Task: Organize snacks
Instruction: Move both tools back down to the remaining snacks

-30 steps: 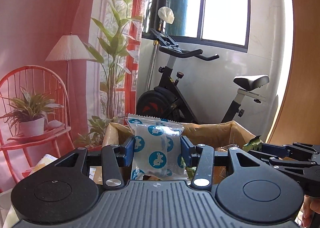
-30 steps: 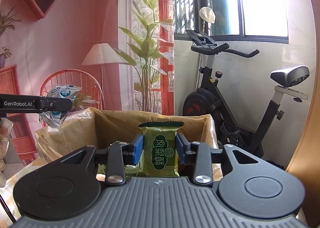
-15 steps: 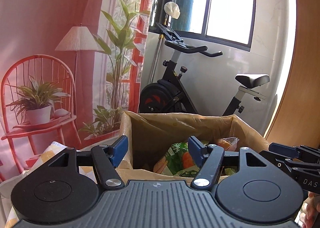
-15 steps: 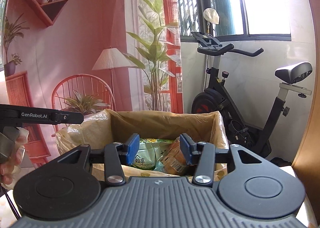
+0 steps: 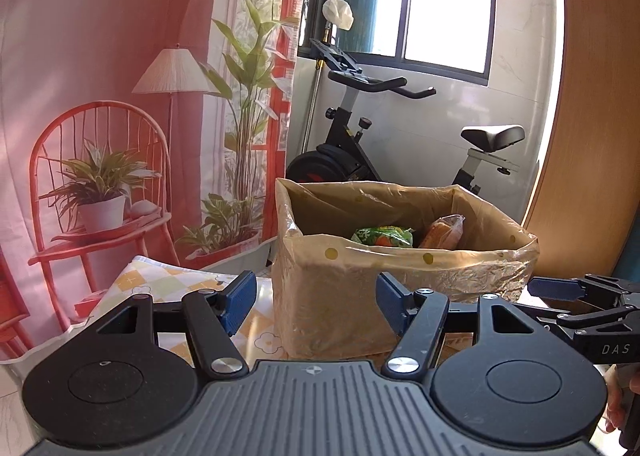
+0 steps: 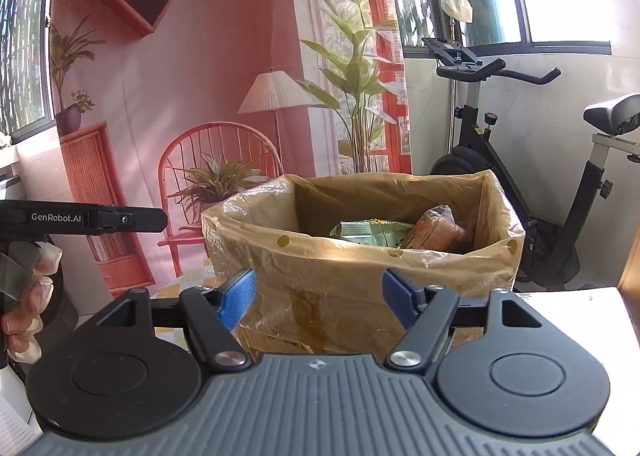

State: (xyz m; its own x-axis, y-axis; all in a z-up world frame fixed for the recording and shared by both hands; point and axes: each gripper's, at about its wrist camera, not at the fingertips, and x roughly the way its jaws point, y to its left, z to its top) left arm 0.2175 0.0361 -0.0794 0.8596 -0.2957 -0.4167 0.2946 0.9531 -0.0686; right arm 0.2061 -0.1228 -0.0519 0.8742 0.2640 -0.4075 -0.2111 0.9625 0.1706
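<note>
White "GenRobot.AI" lettering marks the left hand-held gripper (image 6: 132, 219).

Lined box (image 5: 400, 276) blocks path ahead; open top free above snack packets (image 6: 376, 234).

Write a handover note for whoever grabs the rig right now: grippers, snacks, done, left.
Left gripper: open, nothing between its fingers.
Right gripper: jaws have just been opening, now open and empty.
Both sit just short of the lined box on the table, aimed at its near wall.
In the box: a green packet and an orange packet; whatever lies deeper is hidden by the wall.
Done: both grippers are free of snacks.
Left: no loose snacks show in either view, so look around the table for more before going on.
</note>
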